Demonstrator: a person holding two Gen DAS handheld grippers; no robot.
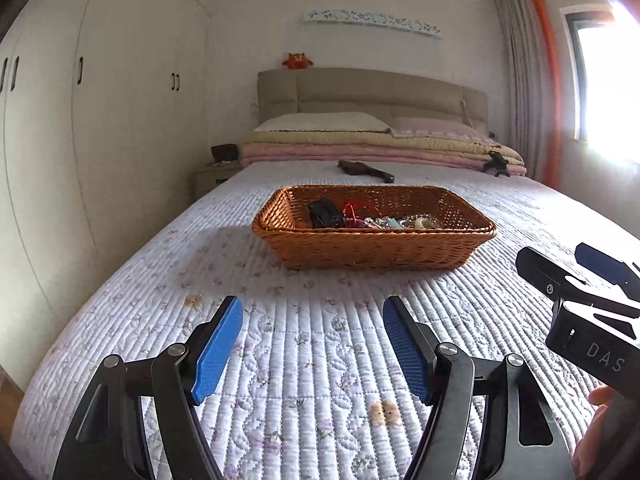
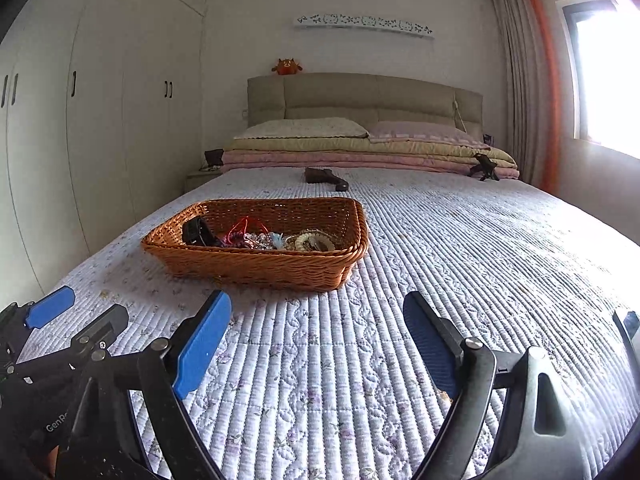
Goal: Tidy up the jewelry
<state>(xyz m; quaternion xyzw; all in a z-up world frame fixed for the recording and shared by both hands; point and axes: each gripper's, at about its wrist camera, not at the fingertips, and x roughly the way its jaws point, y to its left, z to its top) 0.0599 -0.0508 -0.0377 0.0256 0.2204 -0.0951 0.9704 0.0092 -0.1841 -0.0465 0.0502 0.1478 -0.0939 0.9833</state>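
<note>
while jewelry [image 2: 276, 240] sits in the basket [image 2: 256, 268], both claws gape, empty.

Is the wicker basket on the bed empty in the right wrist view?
No, the wicker basket holds a black item, a red cord and beaded jewelry along its near side.

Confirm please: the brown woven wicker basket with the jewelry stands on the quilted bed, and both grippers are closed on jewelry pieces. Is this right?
Not quite. The brown woven wicker basket does stand on the quilted bed, but both wrist views show the left gripper and right gripper open and empty; the jewelry lies in the basket.
</note>
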